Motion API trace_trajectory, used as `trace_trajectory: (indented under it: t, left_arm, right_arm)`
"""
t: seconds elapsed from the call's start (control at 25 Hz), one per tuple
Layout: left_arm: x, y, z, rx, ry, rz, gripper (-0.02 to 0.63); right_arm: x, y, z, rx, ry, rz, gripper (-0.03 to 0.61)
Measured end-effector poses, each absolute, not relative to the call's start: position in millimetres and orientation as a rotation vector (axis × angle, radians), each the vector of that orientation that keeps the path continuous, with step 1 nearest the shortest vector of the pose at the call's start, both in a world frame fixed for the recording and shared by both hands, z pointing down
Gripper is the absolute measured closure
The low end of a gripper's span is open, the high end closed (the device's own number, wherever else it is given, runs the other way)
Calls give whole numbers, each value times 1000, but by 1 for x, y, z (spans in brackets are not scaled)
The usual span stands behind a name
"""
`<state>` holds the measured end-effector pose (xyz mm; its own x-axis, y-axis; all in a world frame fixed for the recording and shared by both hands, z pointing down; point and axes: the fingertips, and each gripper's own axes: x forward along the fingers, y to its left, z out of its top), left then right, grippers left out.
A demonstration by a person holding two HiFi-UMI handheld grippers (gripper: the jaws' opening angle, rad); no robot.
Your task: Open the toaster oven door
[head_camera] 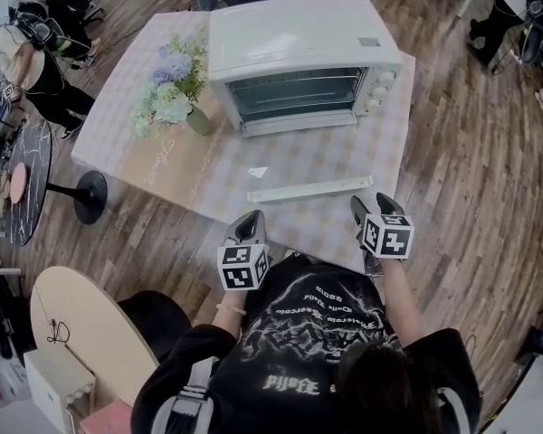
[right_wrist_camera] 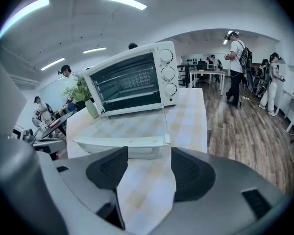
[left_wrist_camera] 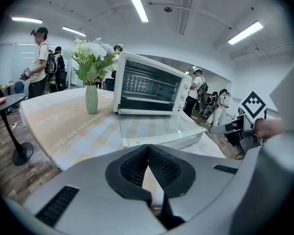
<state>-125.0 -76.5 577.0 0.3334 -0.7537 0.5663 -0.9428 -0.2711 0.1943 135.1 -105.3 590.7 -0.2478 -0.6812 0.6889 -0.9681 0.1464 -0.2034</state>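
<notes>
A white toaster oven (head_camera: pixel 299 52) stands at the far side of a checked table (head_camera: pixel 163 165). Its glass door (head_camera: pixel 299 156) lies folded down flat toward me, with the long white handle (head_camera: pixel 309 189) at its near edge. Just short of the handle's right end, my right gripper (head_camera: pixel 369 208) hovers open with nothing between its pads; in the right gripper view the handle (right_wrist_camera: pixel 122 143) lies just beyond the gripper (right_wrist_camera: pixel 148 165). My left gripper (head_camera: pixel 251 224) is at the table's near edge, shut and empty, pads touching (left_wrist_camera: pixel 148 148), with the oven (left_wrist_camera: pixel 149 84) ahead.
A green vase of flowers (head_camera: pixel 174 89) stands left of the oven. A small white scrap (head_camera: pixel 258 172) lies on the table by the door. A black round side table (head_camera: pixel 27 179) is at the left. Several people stand around on the wood floor.
</notes>
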Motion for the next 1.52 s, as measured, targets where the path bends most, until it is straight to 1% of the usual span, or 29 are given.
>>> trace_trajectory:
  t: [0.48, 0.76, 0.8, 0.92, 1.0, 1.08, 1.24, 1.28, 1.52]
  left_arm:
    - [-94, -93, 531, 2338, -1465, 481, 594]
    - [-81, -94, 524, 2385, -1432, 462, 594]
    - [-80, -94, 523, 2388, -1430, 460, 594]
    - [-79, -95, 520, 2396, -1431, 443, 594]
    - [-79, -96, 516, 2407, -1436, 427, 594]
    - [-78, -98, 512, 2423, -1435, 415, 594]
    - [-76, -99, 508, 2439, -1425, 402, 594]
    - [-76, -99, 508, 2436, -1424, 399, 594]
    - [-68, -96, 512, 2444, -1389, 406, 594]
  right_arm:
    - [135, -92, 506, 1683, -2225, 487, 298]
    - [136, -87, 498, 1703, -2222, 442, 305]
    - [137, -86, 498, 1716, -2216, 435, 317]
    - [143, -85, 495, 1767, -2199, 405, 381]
    - [145, -86, 494, 1779, -2195, 374, 409]
    - [145, -88, 492, 1784, -2189, 337, 471]
    - [146, -91, 487, 1821, -2180, 330, 556]
    - [146, -90, 487, 1821, -2181, 336, 569]
    - [145, -86, 489, 1782, -2176, 337, 572]
